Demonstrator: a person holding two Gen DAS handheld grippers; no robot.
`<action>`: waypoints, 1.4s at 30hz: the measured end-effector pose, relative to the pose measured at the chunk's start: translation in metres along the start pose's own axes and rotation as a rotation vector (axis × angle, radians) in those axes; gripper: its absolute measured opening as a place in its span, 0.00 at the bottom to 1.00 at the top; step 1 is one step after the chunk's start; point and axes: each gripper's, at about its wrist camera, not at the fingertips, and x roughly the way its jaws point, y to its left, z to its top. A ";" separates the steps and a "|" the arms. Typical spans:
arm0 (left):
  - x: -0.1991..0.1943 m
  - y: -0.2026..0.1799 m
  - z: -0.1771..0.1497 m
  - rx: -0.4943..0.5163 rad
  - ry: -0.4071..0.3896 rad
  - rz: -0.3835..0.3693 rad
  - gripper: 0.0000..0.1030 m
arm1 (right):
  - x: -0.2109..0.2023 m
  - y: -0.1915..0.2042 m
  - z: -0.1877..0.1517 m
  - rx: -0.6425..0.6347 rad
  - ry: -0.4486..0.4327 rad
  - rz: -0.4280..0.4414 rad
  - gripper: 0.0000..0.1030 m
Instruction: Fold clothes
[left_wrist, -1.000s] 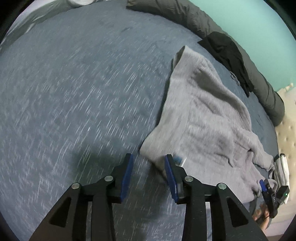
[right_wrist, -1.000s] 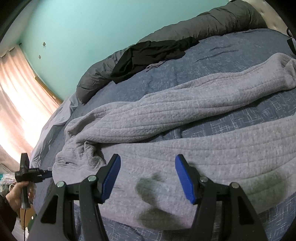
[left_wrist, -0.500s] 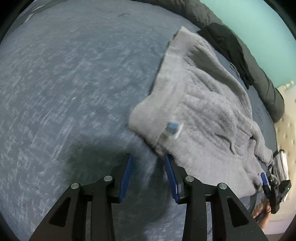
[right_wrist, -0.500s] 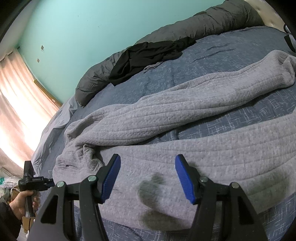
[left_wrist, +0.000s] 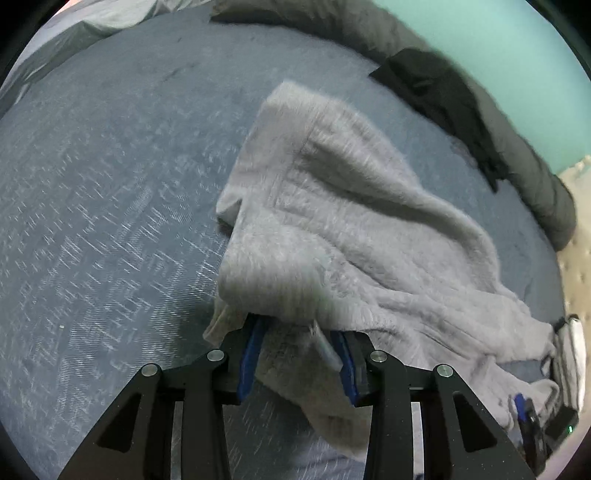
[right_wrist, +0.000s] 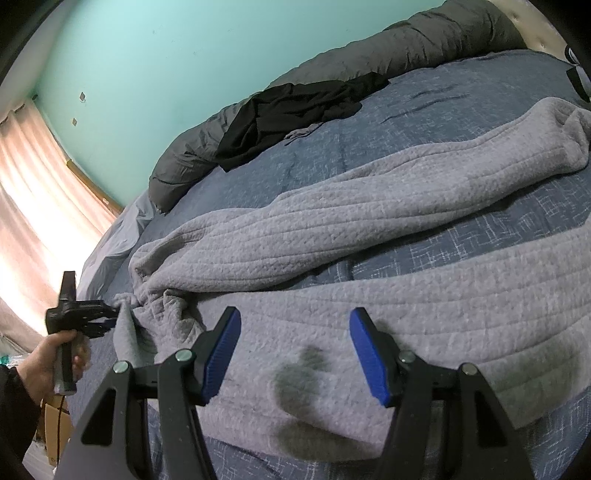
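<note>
Grey fleece trousers (left_wrist: 351, 229) lie spread on the blue bedspread (left_wrist: 110, 184). My left gripper (left_wrist: 299, 332) has its jaws partly apart, and the trousers' near corner is bunched between them and draped over the fingertips. I see no pinch on the cloth. In the right wrist view the left gripper (right_wrist: 105, 319) meets the rumpled end of the trousers (right_wrist: 369, 229), where the cloth rises a little. My right gripper (right_wrist: 295, 317) hovers open over a trouser leg with nothing between its fingers, its shadow on the fabric below.
A black garment (right_wrist: 295, 107) lies over a rolled dark grey duvet (right_wrist: 424, 40) along the far edge, against a teal wall. A bright curtain (right_wrist: 29, 206) hangs at the left. A beige padded headboard (left_wrist: 576, 258) borders the bed. A hand (right_wrist: 48, 365) holds the left gripper.
The left gripper has slid onto the trousers' corner, so cloth now sits between its jaws, which kept the same width. The right gripper has stayed still.
</note>
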 end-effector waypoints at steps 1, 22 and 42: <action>0.004 0.000 -0.001 -0.012 0.006 0.005 0.39 | 0.000 -0.001 0.000 0.004 0.000 0.000 0.60; -0.005 0.024 -0.048 -0.123 0.031 -0.051 0.37 | -0.001 -0.003 0.003 0.019 -0.009 0.007 0.60; -0.155 0.061 -0.063 -0.063 -0.085 -0.141 0.10 | -0.012 -0.003 0.007 0.022 -0.038 0.018 0.60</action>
